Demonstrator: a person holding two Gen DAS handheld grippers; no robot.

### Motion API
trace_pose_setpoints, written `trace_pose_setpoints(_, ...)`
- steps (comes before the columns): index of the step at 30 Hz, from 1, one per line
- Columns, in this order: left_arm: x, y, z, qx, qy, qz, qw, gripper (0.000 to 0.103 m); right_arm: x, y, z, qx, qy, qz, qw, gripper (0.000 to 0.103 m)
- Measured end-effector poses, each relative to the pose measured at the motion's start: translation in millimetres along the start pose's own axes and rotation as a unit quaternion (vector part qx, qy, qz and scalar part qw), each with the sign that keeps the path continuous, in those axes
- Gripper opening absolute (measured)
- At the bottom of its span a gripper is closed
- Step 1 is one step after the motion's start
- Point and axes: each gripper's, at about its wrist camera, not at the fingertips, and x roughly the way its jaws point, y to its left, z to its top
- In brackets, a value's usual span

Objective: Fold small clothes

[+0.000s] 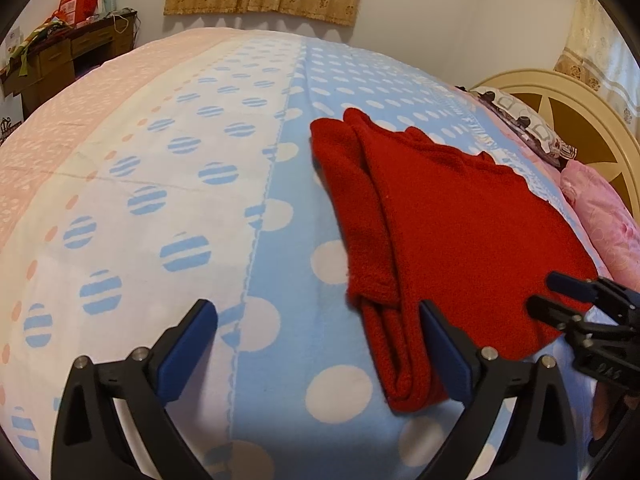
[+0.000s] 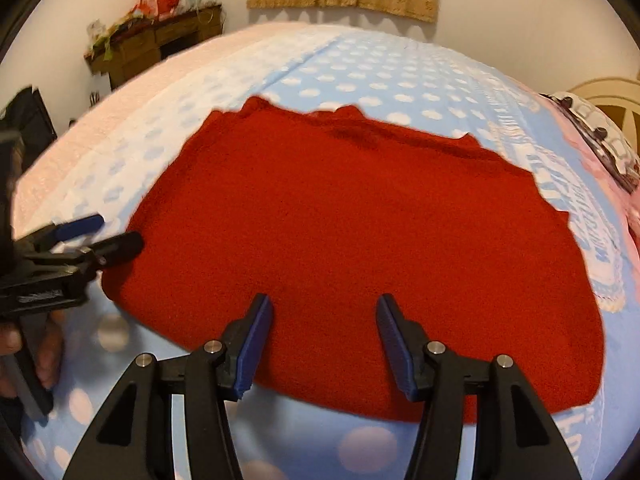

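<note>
A red knitted garment lies on the bed, with its left side folded over into a thick doubled strip. My left gripper stands wide open at the garment's near left corner. Its right finger is over the folded edge and its left finger is over bare sheet, with nothing pinched between them. In the right wrist view the garment spreads flat and wide. My right gripper hovers over its near hem, jaws about half apart and the pads clear of the cloth. The other tool appears in each view: the right gripper and the left gripper.
The bed carries a blue sheet with white dots, turning white and pink to the left. A pink pillow and a cream headboard are on the right. A cluttered wooden desk stands by the far wall. A hand holds the left tool.
</note>
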Motion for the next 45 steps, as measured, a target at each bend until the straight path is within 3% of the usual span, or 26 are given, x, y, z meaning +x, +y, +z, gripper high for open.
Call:
trace_pose_setpoints(7,-3.2,3.1,-2.6,-0.008,-0.004,-0.004,0.9999,0.102,-2.8,3.8,-5.7,-0.007,-0.021,-0.014,1.0,0.057)
trace_pose_setpoints(10,-6.1,4.7,-3.8,-0.015,-0.004,-0.001,0.9999,0.102,-8.5,4.2,9.2,-0.001,-0.022,0.011,1.0,0.057)
trace_pose_setpoints(14,-11.2,9.1,-7.3,-0.027,-0.01,-0.002,0.9996,0.102,-5.4,21.1,35.5,-0.018,-0.037,0.014,0.999,0.057)
trace_pose_setpoints(17,-17.8,15.8,-10.1,-0.046,-0.019,0.001,0.9988,0.102,10.3,40.0,49.8,-0.029,-0.031,0.035,0.998,0.057)
trace_pose_setpoints(19,-23.6,22.9,-12.6,-0.066,-0.028,0.001,0.9974,0.102,29.9,57.5,49.1,-0.053,-0.005,0.04,0.998,0.057)
trace_pose_setpoints(22,-30.9,34.9,-15.4,-0.098,-0.036,-0.01,0.9945,0.102,28.1,76.1,43.8,-0.096,-0.038,0.006,0.995,0.057)
trace_pose_setpoints(27,-36.6,47.1,-15.2,-0.129,-0.033,-0.022,0.9909,0.102,0.5,65.8,28.7,-0.092,-0.072,0.037,0.992,0.057)
trace_pose_setpoints(30,-37.0,44.8,-9.9,-0.11,-0.024,-0.007,0.9936,0.102,-20.8,72.6,10.0,-0.123,-0.093,0.036,0.987,0.057)
trace_pose_setpoints(36,-41.6,44.6,10.5,-0.056,-0.026,0.04,0.9973,0.102,-24.9,109.0,-7.7,-0.181,-0.079,0.048,0.979,0.057)
trace_pose_setpoints(45,-35.2,47.0,41.0,-0.043,-0.024,0.008,0.9987,0.102,-13.2,133.3,-13.3,-0.232,-0.074,0.001,0.97,0.057)
